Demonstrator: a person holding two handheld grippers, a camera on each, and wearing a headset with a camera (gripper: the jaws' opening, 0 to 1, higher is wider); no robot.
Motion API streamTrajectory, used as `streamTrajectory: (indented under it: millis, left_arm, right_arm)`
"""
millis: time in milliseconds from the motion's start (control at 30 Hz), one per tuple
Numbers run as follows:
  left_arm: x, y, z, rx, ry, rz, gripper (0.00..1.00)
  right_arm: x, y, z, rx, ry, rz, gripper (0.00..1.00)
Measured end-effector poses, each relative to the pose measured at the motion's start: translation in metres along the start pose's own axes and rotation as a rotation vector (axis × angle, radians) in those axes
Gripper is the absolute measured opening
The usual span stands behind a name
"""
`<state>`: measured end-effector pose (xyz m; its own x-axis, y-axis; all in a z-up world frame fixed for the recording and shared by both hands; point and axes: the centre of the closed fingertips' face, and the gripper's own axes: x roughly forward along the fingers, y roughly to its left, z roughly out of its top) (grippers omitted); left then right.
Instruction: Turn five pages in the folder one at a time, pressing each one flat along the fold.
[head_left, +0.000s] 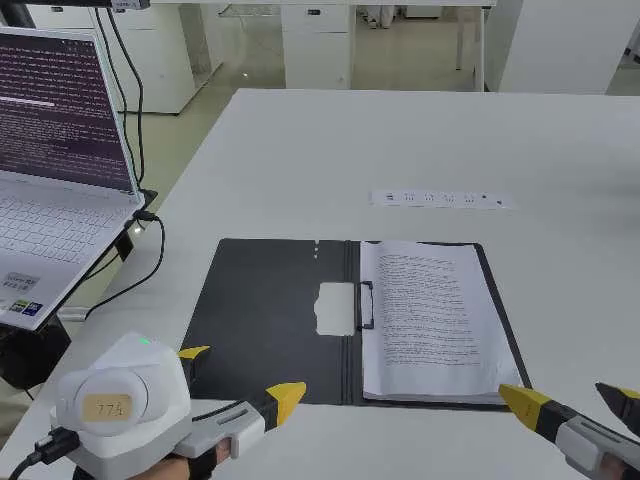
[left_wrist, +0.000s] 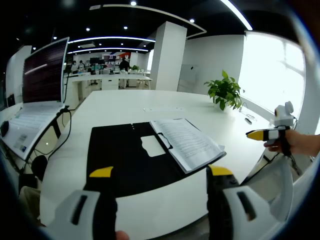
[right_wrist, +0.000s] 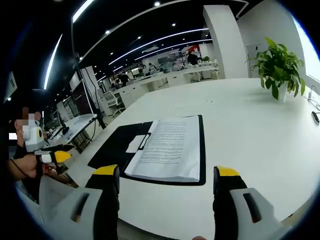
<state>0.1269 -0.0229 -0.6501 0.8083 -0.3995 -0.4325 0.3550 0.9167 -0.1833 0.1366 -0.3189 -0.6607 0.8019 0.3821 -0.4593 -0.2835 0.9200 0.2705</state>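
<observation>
White worktop (head_left: 420, 140) is carrying the open folder (head_left: 260, 320) at near centre, its page stack (head_left: 430, 310) lying on the right half. Left tongs (head_left: 240, 373) and right tongs (head_left: 572, 400) are hovering nearer, both gaping and empty. Pinching only the top sheet's near corner is looking wisest. Laptop (head_left: 60, 180) and cable (head_left: 150, 260) are sitting clear, far left.

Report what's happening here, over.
Left hand-held gripper open, right hand-held gripper open. Flat black folder lies open, white printed pages stacked right, untouched. Nothing blocks.

head view: above, downward | gripper views: low, forward, seemingly off near edge | shared: folder (head_left: 270, 320)
</observation>
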Motion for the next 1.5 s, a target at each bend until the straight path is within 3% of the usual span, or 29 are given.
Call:
streamTrajectory:
  millis: [1500]
  left_arm:
    - [-0.0009,0.0,-0.0004,0.002,0.001,0.002,0.72]
  right_arm:
    - [0.0003,0.001,-0.0019,0.004,0.002,0.0,0.75]
